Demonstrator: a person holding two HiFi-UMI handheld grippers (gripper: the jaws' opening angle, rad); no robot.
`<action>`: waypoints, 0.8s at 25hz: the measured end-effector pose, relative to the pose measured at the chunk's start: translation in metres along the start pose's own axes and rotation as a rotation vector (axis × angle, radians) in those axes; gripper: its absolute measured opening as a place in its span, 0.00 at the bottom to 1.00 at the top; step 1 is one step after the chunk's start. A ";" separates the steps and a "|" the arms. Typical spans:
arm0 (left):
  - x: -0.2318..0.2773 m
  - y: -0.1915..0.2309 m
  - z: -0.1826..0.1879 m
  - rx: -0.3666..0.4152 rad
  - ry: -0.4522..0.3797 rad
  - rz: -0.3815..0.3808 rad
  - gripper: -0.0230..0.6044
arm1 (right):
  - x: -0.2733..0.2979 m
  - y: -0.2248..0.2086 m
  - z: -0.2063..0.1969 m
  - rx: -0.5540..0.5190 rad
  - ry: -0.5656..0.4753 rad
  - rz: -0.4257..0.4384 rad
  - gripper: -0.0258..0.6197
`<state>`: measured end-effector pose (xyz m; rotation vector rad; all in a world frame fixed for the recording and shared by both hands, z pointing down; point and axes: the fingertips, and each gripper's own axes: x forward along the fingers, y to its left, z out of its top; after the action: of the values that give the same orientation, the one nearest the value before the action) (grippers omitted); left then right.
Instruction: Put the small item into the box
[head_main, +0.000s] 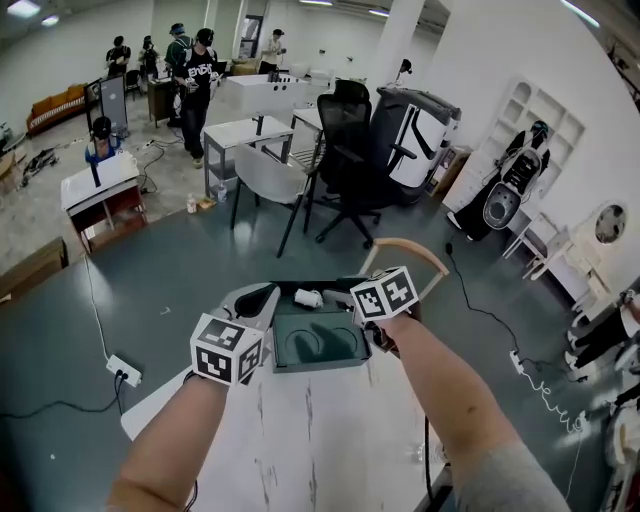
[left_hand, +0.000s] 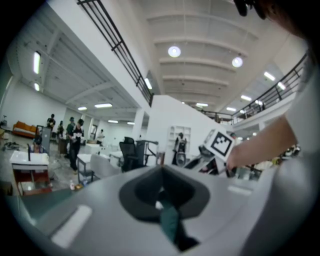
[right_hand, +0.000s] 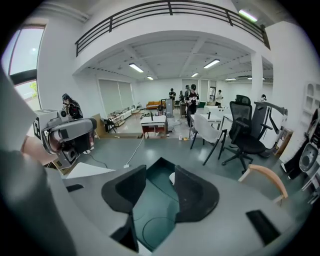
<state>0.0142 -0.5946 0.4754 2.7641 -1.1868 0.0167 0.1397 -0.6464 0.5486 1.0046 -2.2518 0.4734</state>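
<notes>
- Small item (head_main: 308, 298): a white piece lying inside the dark green box (head_main: 315, 345), in the deeper, darker part at the far side. From how it lies, I judge the putting-in is as good as done.
- The box sits at the far end of the white table (head_main: 330, 440), between the two grippers. I cannot tell whether its bottom touches the tabletop.
- The left gripper (left_hand: 162, 200) has its jaws together on a thin green strip, which looks to be the box's edge. That grip is probably there to keep the box from sliding or tipping.
- The right gripper (right_hand: 160, 187) hangs over the open box with its jaws apart and nothing pinched. The green inside of the box shows between them, and the white item peeks out just behind the right-hand jaw.
- Both bare forearms reach forward from the person and close in on the box from either side.
- The left gripper lies about level, looking out across the room. The right one tips down and looks into the box, so it is well placed to nudge the item or take hold of the wall.
</notes>
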 end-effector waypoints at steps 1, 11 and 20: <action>-0.004 -0.003 0.003 0.003 0.005 -0.004 0.04 | -0.006 0.004 0.002 0.009 -0.014 -0.004 0.30; -0.046 -0.034 0.037 0.017 0.005 -0.064 0.04 | -0.070 0.041 0.003 0.069 -0.076 -0.068 0.19; -0.088 -0.056 0.070 0.023 -0.001 -0.113 0.05 | -0.133 0.071 0.010 0.128 -0.146 -0.134 0.10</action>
<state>-0.0088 -0.5016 0.3939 2.8469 -1.0353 0.0176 0.1509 -0.5345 0.4478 1.2836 -2.2861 0.5056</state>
